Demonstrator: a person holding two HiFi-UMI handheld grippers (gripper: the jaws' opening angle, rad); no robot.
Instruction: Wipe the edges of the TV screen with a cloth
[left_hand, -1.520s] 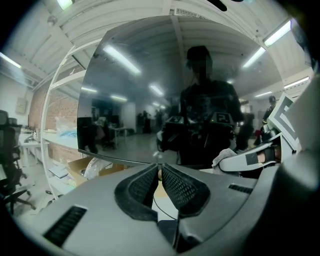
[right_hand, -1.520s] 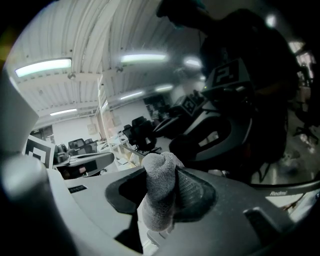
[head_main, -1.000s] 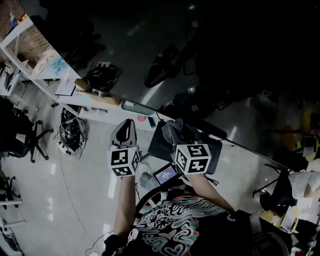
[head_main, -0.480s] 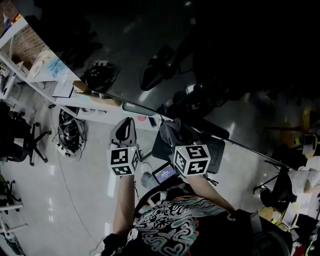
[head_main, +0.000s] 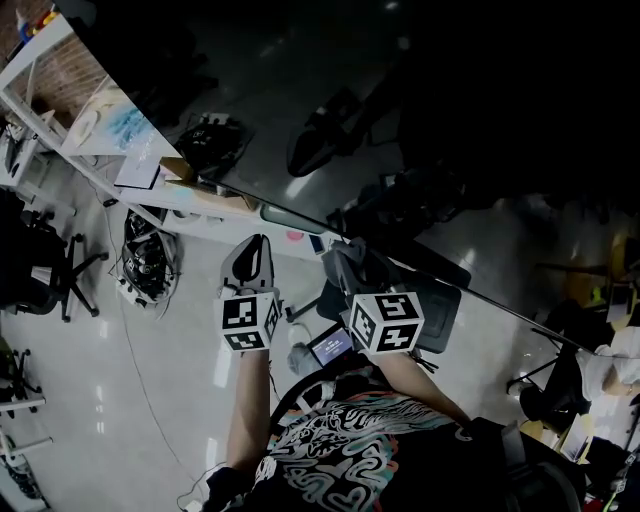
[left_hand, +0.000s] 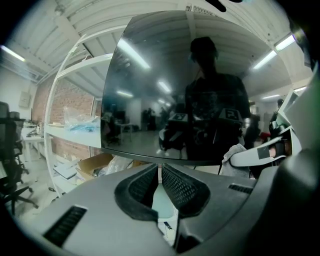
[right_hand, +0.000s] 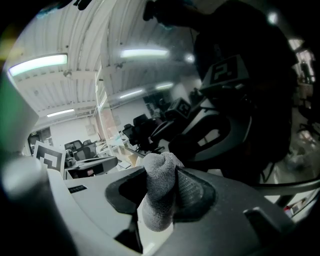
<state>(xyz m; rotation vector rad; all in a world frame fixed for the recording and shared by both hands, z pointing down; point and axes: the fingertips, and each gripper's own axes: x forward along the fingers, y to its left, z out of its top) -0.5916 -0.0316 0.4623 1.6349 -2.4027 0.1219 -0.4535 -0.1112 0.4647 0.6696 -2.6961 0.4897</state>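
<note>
The head view is dim and underexposed, its dark TV screen glossy with streaks of reflected ceiling light, while both gripper views are brighter under white strip lights, bowed at the edges, black in the corners and soft up close.

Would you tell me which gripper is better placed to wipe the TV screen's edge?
Right: the right gripper is shut on the grey cloth close to the TV screen; the left gripper is shut with nothing in it.

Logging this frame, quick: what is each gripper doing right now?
Left gripper: closed, nothing between its jaws.
Right gripper: closed on the grey cloth.
</note>
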